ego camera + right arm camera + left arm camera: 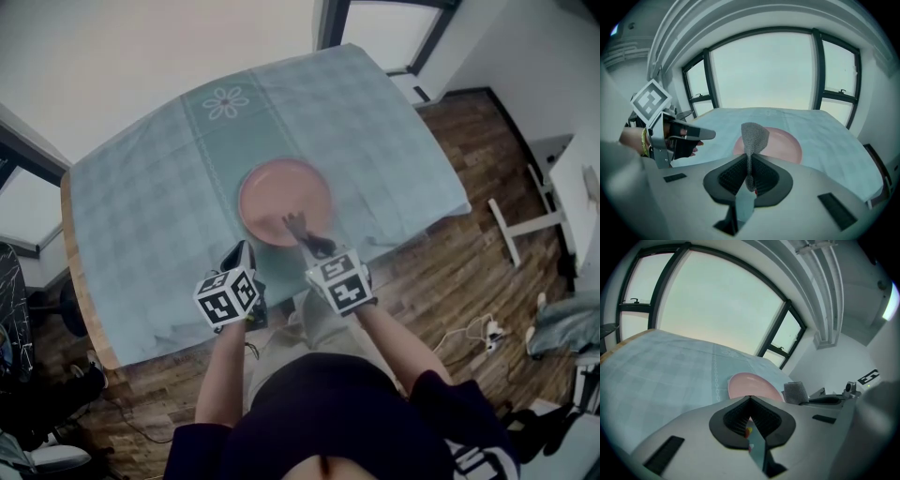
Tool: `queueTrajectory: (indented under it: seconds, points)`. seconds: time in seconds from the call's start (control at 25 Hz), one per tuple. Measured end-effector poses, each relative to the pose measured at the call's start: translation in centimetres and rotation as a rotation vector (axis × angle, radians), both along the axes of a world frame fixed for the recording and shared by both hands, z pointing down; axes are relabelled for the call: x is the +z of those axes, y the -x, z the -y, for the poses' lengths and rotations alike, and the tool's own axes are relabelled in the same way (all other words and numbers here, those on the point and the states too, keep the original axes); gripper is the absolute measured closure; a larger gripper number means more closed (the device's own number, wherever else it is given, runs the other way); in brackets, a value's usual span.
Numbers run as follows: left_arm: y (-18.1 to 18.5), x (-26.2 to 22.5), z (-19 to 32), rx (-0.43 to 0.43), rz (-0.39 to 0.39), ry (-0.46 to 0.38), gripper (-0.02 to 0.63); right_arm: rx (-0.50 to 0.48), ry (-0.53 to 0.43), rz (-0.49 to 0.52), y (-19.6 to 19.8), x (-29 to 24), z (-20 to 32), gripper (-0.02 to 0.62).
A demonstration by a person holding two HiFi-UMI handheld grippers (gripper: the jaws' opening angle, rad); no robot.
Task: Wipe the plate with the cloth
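Your right gripper (749, 161) clamps the cloth (753, 135) over the near rim of the plate (785, 144). Your left gripper (750, 401) has its jaws pressed together, empty, near the plate.

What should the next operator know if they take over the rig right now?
Left tongs: shut, empty, over the near table edge, short of the pink plate.
Right tongs: shut on the grey mesh cloth, which sticks up past the tips.
The plate sits mid-table on the blue-green tablecloth and looks bare. In the head view the cloth is over the plate's near rim; I can't tell whether it touches.
Done: cloth gripped and brought to the plate.
Left: wipe the plate. Steady it with the left tongs if it slides.
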State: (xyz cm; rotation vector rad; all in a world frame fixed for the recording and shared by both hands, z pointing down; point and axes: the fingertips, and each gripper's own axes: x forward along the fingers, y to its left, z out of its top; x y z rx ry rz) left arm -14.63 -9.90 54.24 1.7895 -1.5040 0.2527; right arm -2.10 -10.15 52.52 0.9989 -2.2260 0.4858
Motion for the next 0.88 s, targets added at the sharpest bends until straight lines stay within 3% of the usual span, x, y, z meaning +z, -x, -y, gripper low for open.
queueTrajectory:
  seconds: [0.44, 0.88]
  points:
    - [-3.1, -2.4, -4.1, 0.054, -0.011, -0.032, 0.594, 0.131, 0.005, 0.198, -1.9, -3.3, -3.3, 0.561]
    - [-8.0, -4.5, -8.9, 0.031, -0.015, -0.063, 0.594, 0.101, -0.002, 0.221, -6.6, -4.5, -7.9, 0.562]
